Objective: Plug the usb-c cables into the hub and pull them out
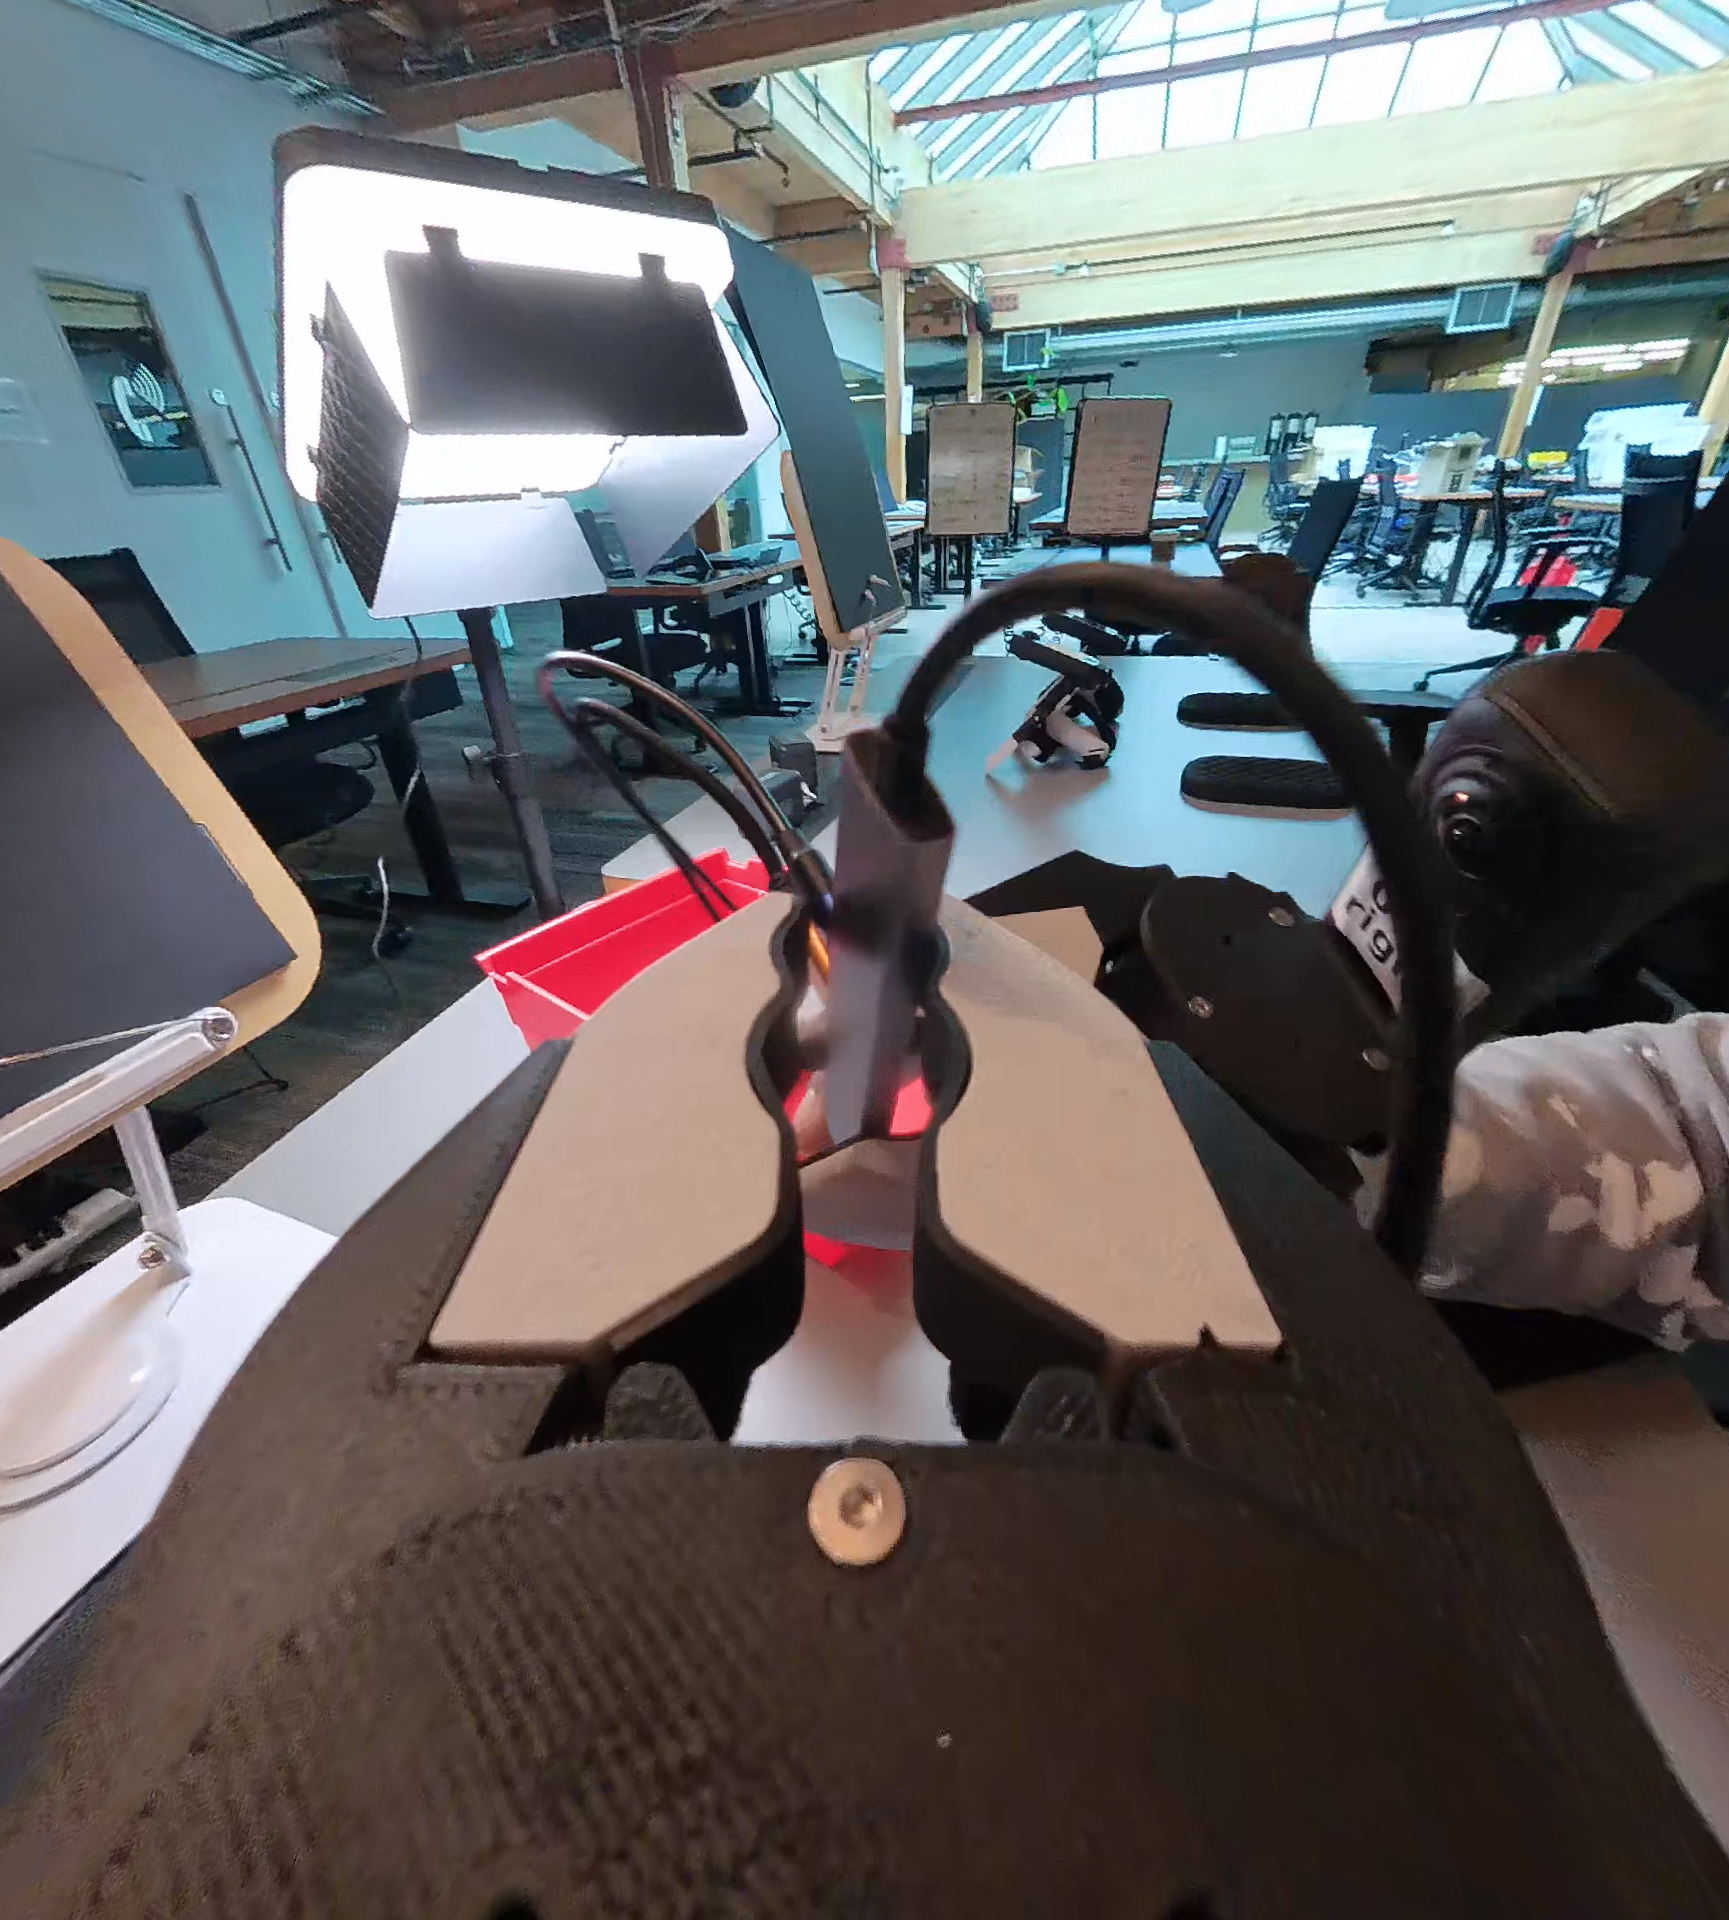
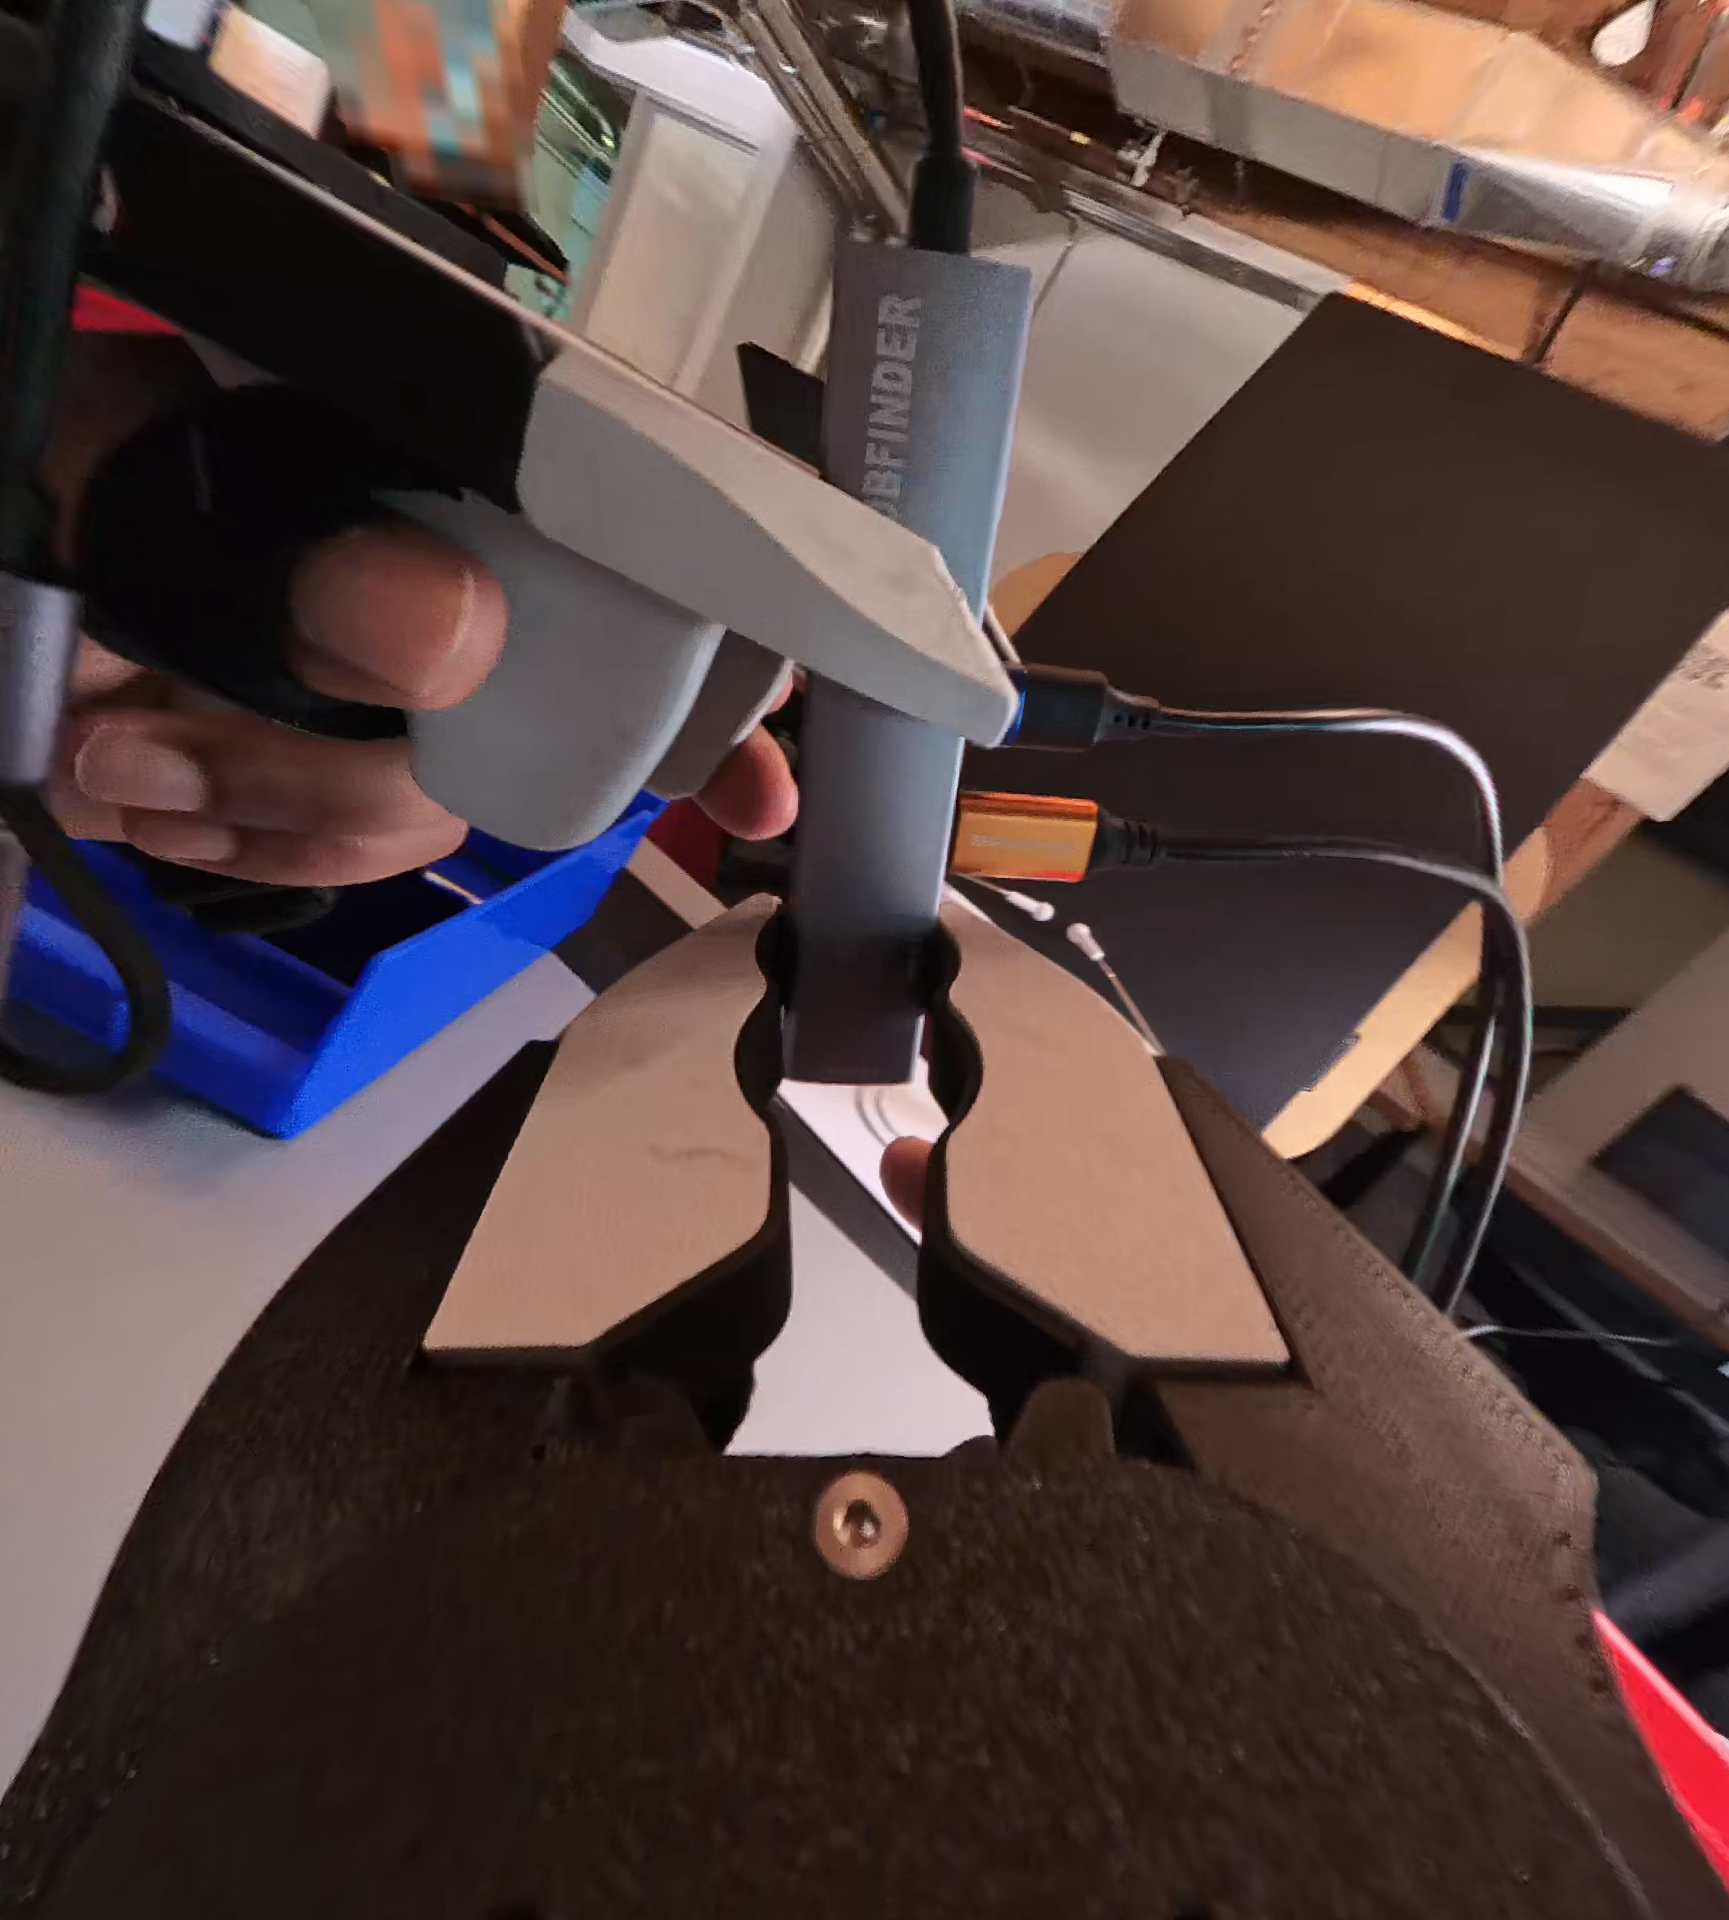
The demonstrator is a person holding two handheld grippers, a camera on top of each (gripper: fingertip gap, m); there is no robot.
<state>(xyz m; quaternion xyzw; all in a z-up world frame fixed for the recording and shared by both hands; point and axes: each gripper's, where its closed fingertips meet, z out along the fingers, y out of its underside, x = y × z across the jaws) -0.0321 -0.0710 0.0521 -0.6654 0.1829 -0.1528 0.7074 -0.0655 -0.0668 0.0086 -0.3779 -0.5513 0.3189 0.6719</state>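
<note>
A grey USB hub [image 1: 886, 894] stands upright in the air, held by both grippers. My left gripper [image 1: 865, 935] is shut on its middle. My right gripper [image 2: 860, 961] is shut on its lower end. In the right wrist view the hub [image 2: 912, 468] has two cables plugged into its right side, a black plug with a blue ring [image 2: 1062, 709] above an orange plug [image 2: 1021, 834]. The left gripper's grey finger [image 2: 735, 540] crosses the hub from the left. The hub's own thick black cable [image 1: 1151, 613] loops from its top over to the right. The right gripper's black body [image 1: 1255, 997] shows at the right.
A red bin [image 1: 621, 945] sits on the white table [image 1: 372, 1132] behind the hub; a blue bin [image 2: 320, 1039] is at the left of the right wrist view. A black board on a stand [image 1: 60, 831] and a lit light panel [image 1: 507, 343] stand left. A headset [image 1: 1068, 717] lies farther back. One gripper's finger ends stand about 5 centimetres off the other's.
</note>
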